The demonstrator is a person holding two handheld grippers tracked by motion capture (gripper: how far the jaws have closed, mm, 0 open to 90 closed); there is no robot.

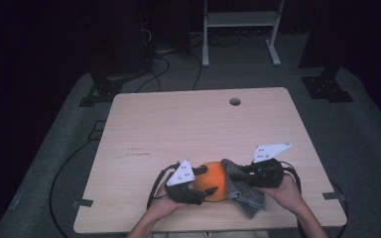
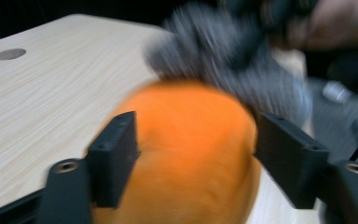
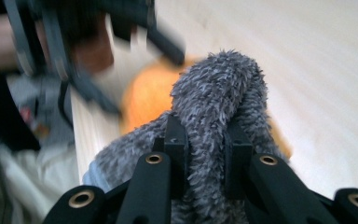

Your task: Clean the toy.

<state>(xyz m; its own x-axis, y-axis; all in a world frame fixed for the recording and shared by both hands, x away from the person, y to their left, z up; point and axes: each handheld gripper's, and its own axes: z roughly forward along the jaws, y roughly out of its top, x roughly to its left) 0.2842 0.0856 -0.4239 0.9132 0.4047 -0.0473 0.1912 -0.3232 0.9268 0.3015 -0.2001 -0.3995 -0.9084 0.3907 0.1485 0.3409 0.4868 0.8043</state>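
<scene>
Table: a light wooden table (image 1: 178, 124) with a round hole (image 1: 235, 101) near its far edge. Both grippers are close to the near edge.
Things around: black cables (image 1: 69, 163) lie on the grey floor at the left. White frame legs (image 1: 206, 34) stand past the far edge of the table. Black stands sit at both far corners.
In the way: the grey cloth sits between the right gripper and the orange ball. It hides part of the ball on that side.
Writing: a thin line of small dark print (image 1: 134, 151) is on the table top. It is too small to read.
Orange ball: the round orange ball (image 1: 213, 178) rests on the table near the front edge, between the two grippers.
Grey cloth: the fuzzy grey cloth (image 1: 245, 191) touches the right side of the ball and hangs down onto the table.
Left gripper: the left gripper (image 1: 206, 181) has one jaw on each side of the ball. In the left gripper view the ball (image 2: 191, 149) fills the gap between the jaws. The picture is blurry, so I cannot tell if the pads press on it.
Right gripper: the right gripper (image 1: 233, 174) is clenched on the cloth. In the right gripper view the jaws pinch a thick fold of cloth (image 3: 214, 116) tight.
</scene>
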